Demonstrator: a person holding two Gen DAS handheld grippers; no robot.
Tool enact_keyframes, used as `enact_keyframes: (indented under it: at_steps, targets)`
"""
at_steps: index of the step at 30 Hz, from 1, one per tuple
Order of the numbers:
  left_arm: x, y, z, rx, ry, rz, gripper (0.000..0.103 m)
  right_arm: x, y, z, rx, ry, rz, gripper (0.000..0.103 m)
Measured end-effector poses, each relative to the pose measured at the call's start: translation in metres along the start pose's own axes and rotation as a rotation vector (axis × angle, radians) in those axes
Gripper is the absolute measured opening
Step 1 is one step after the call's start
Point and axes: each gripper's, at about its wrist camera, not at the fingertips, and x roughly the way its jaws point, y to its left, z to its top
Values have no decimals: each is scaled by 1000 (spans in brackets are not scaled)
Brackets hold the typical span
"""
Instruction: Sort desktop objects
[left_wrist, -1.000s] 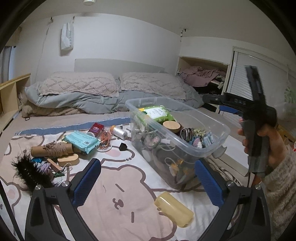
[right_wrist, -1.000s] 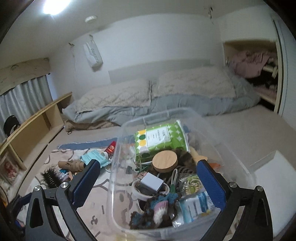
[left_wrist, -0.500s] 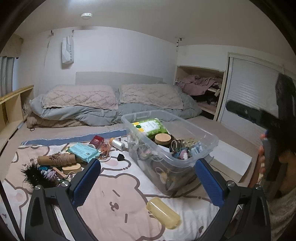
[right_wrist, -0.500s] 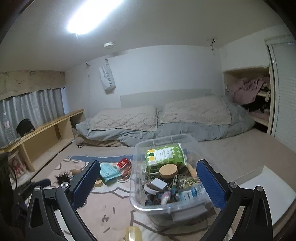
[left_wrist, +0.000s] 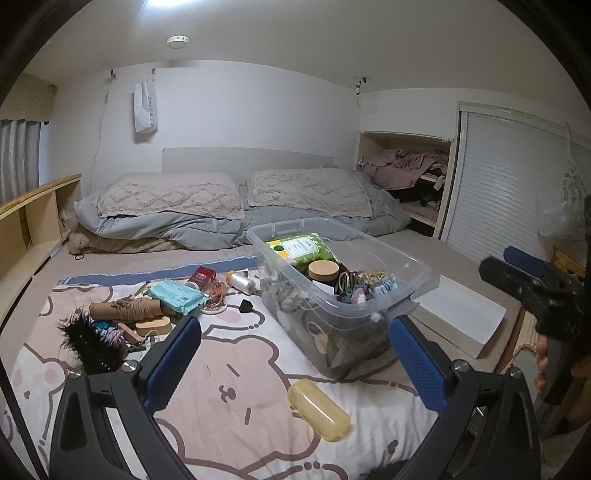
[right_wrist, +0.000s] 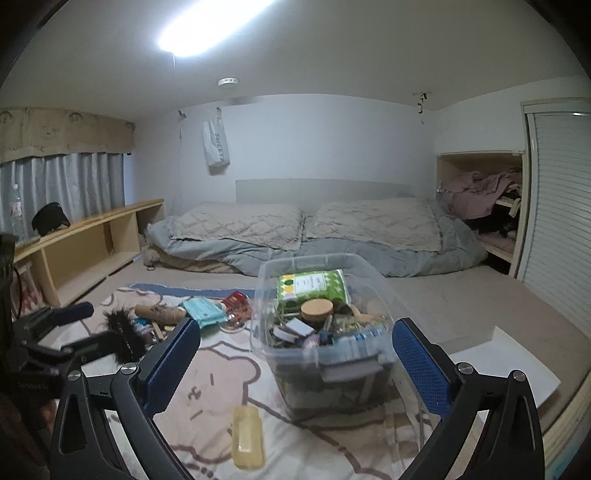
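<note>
**Both grippers empty and spread, raised over the mat**

Left gripper (left_wrist: 294, 360): blue-padded jaws wide apart, nothing between them. Right gripper (right_wrist: 296, 363): same, jaws wide apart, empty. Neither touches anything.

Clear plastic storage bin (left_wrist: 402, 266) sits on the bear-print blanket (left_wrist: 236, 373), right of centre in the left view. It's already packed: green-and-white patterned pouch (left_wrist: 301, 249) at the far end, round cork-lidded jar (left_wrist: 323, 270) next to it, tangle of hair ties and small bits toward the near end.

Still loose on the blanket:
- translucent yellow oblong case (left_wrist: 318, 409), just in front of the bin, apart from it
- black bristly hairbrush (left_wrist: 90, 341) at far left
- cardboard tube wrapped in brown twine (left_wrist: 127, 308), behind the brush
- teal wipes pack (left_wrist: 175, 294), beside the tube
- small red box (left_wrist: 204, 275) and white thread spool (left_wrist: 242, 282), near the bin's left wall
- small black wedge-shaped piece (left_wrist: 245, 305), between wipes pack and bin

White flat board (left_wrist: 458, 314) lies right of the bin, off the blanket.
</note>
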Motion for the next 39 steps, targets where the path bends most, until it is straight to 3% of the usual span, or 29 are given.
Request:
enact_keyframes:
  at_steps: [14,39]
  targets:
    - [-13,-9,-16,22,16,13,103,-21,1,-31,-14,27,-49,103]
    - [-19,-10,-22,36,17,18,103,-27,-2,-42,-11,56,-66,103]
